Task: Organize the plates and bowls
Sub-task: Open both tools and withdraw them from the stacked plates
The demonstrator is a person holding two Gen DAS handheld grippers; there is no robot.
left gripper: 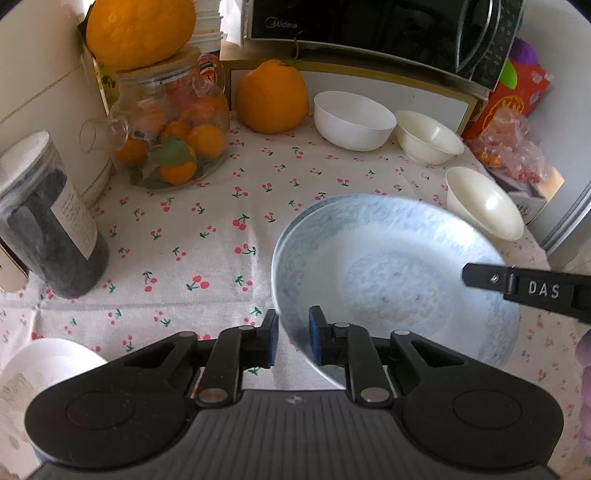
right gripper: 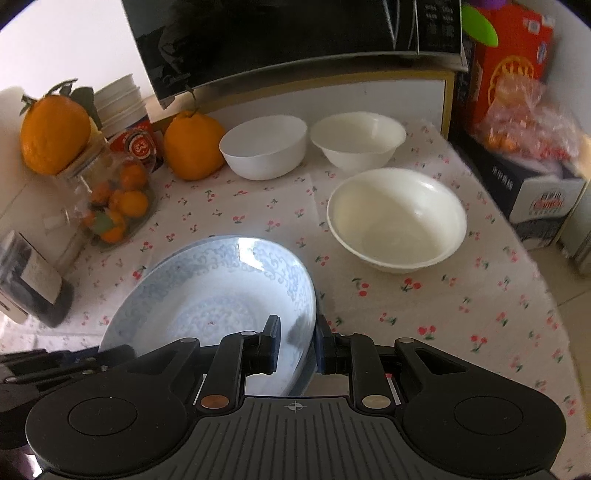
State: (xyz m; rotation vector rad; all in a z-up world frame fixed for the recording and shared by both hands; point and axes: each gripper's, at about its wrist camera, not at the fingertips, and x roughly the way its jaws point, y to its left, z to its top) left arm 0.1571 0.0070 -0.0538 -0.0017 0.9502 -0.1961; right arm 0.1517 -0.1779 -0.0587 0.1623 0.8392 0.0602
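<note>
A blue-patterned plate [left gripper: 391, 280] is held tilted above the cherry-print tablecloth [left gripper: 177, 236]. My left gripper [left gripper: 293, 338] is shut on its left rim. My right gripper [right gripper: 297, 343] is shut on its right rim; the plate [right gripper: 218, 295] shows in the right wrist view, and the right gripper's finger [left gripper: 517, 286] reaches over it in the left wrist view. Three white bowls stand behind: one at the back [right gripper: 264, 146], one beside it [right gripper: 356, 140], and a nearer one [right gripper: 397, 218]. Another white bowl [left gripper: 40, 363] sits at the lower left.
A microwave [left gripper: 369, 26] stands at the back. A glass jar of oranges [left gripper: 173, 129], a large orange [left gripper: 271, 98] and a dark canister [left gripper: 48, 221] are on the left. A red box [right gripper: 513, 70], a bag [right gripper: 528, 114] and the table's right edge [right gripper: 543, 280] are on the right.
</note>
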